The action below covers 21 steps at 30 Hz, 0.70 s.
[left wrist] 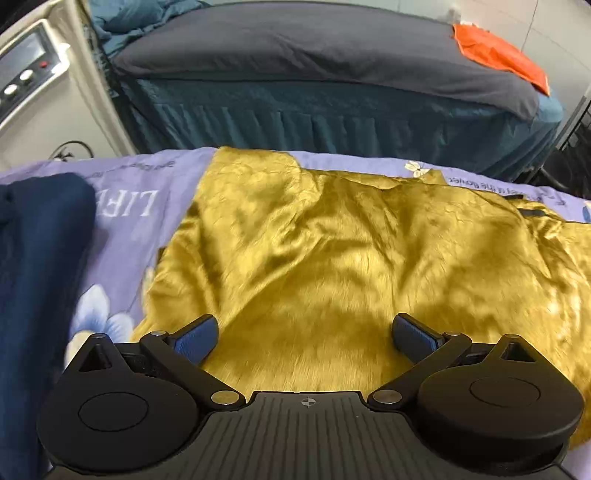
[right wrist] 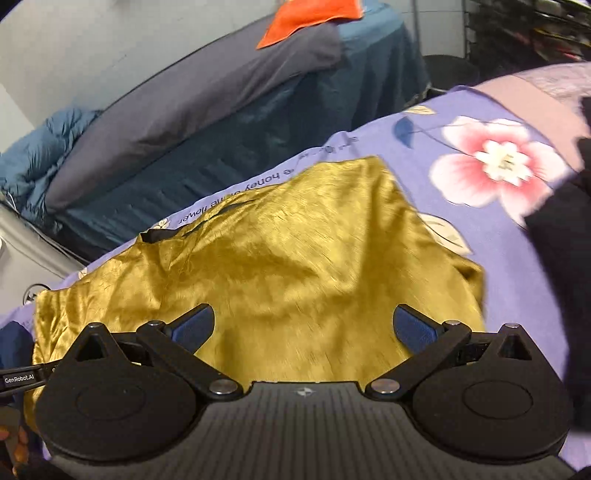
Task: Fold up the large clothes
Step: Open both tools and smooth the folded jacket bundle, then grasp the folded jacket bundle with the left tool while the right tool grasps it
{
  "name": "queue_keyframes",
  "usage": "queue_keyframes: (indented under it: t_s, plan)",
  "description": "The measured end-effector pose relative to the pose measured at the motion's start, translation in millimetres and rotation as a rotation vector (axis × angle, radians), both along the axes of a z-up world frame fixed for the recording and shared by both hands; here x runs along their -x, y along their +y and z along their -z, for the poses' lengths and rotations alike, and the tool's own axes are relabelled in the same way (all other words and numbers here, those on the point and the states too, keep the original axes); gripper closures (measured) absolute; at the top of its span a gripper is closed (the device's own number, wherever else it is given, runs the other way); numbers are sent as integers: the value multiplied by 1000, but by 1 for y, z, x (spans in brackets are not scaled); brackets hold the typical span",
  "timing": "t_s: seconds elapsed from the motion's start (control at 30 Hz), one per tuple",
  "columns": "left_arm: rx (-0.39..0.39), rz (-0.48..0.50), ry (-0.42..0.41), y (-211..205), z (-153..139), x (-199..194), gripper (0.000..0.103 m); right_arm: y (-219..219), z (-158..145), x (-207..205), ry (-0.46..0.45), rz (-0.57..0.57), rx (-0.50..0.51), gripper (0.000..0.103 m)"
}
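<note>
Both the left gripper [left wrist: 304,338] and right gripper [right wrist: 303,328] are spread empty over the yellow garment's [left wrist: 332,240] near edge; it runs left-right.

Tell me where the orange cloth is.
The orange cloth lies on the grey-covered bed behind the yellow garment, upper right in the left wrist view.

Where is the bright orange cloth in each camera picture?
Left wrist view: the orange cloth is at the top right, lying on the grey bed cover.
Right wrist view: the orange cloth is at the top middle, on the same grey cover.
Shared landmark: the gold garment spread on the purple flowered sheet.
</note>
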<state>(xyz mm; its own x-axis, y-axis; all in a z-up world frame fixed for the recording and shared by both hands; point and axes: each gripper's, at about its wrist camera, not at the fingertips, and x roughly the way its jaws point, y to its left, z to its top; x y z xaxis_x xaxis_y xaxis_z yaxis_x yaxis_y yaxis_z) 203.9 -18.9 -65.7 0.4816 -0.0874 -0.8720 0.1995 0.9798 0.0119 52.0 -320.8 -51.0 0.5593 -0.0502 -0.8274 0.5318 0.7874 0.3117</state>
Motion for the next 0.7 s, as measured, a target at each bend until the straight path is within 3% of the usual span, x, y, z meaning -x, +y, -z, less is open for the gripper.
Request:
queue_keyframes:
  t_s: [0.07, 0.17, 0.3, 0.37, 0.47, 0.57, 0.7]
  plan:
    - [58, -39, -42, 11, -9, 24, 0, 1, -7, 19, -15, 19, -10, 1]
    - [211, -126, -83, 43, -17, 64, 0, -1, -14, 54, -66, 88, -72, 0]
    - [394, -300, 15, 79, 2, 93, 0, -3, -1, 97, -107, 208, -266, 0]
    - [406, -336, 79, 84, 13, 95, 0, 1, 10, 106, -100, 226, -341, 1]
    - [398, -307, 76, 77, 12, 103, 0, 10, 18, 109, -56, 237, -376, 8]
    - [497, -322, 96, 77, 20, 105, 0, 18, 24, 109, -71, 220, -449, 3]
    - [600, -422, 78, 78, 42, 96, 0, 11, 46, 114, -177, 357, -584, 2]
